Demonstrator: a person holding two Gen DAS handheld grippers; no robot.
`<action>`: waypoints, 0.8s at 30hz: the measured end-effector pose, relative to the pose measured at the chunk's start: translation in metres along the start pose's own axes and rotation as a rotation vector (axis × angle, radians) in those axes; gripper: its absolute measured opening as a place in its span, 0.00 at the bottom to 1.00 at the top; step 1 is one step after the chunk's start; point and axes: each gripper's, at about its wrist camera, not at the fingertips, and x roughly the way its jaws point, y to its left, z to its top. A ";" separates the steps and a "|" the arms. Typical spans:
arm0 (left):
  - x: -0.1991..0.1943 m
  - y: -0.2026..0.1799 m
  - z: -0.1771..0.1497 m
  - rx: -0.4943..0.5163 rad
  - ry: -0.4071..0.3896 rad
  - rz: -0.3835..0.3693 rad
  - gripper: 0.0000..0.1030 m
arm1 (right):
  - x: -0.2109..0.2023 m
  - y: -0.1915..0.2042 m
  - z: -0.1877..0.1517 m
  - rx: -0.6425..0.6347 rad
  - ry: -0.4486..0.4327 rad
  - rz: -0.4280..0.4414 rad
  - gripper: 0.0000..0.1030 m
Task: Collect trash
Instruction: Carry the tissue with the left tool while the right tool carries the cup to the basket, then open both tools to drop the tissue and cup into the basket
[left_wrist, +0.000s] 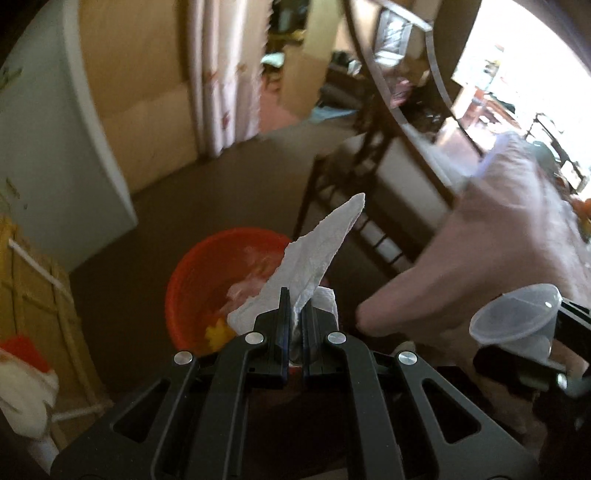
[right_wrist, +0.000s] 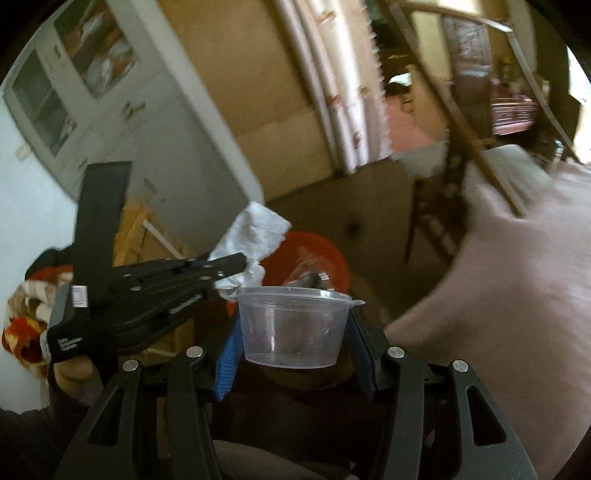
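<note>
Carrying: trash was held in both tongs above the floor.
Left gripper (left_wrist: 295, 317): clenched on a white paper towel (left_wrist: 317, 254), its long axis running up and away from the fingertips.
Right gripper (right_wrist: 291, 332): clamped around a clear plastic cup (right_wrist: 291, 325), held upright.
Orange bin (left_wrist: 207, 280): lay ahead of and below both tongs, judged nearer the left.

Bucket (right_wrist: 317, 251) contents (blurred, half hidden)

Both wrist cams look steeply down, close over shared orange bin (left_wrist: 221, 284) (right_wrist: 317, 251).
</note>
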 end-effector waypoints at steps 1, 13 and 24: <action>0.009 0.009 -0.002 -0.016 0.023 0.007 0.06 | 0.014 0.004 0.002 -0.007 0.024 0.006 0.51; 0.071 0.074 -0.012 -0.125 0.166 0.083 0.06 | 0.137 0.013 0.000 0.000 0.250 0.056 0.51; 0.093 0.078 0.001 -0.110 0.180 0.121 0.10 | 0.179 0.017 -0.008 0.002 0.332 0.098 0.51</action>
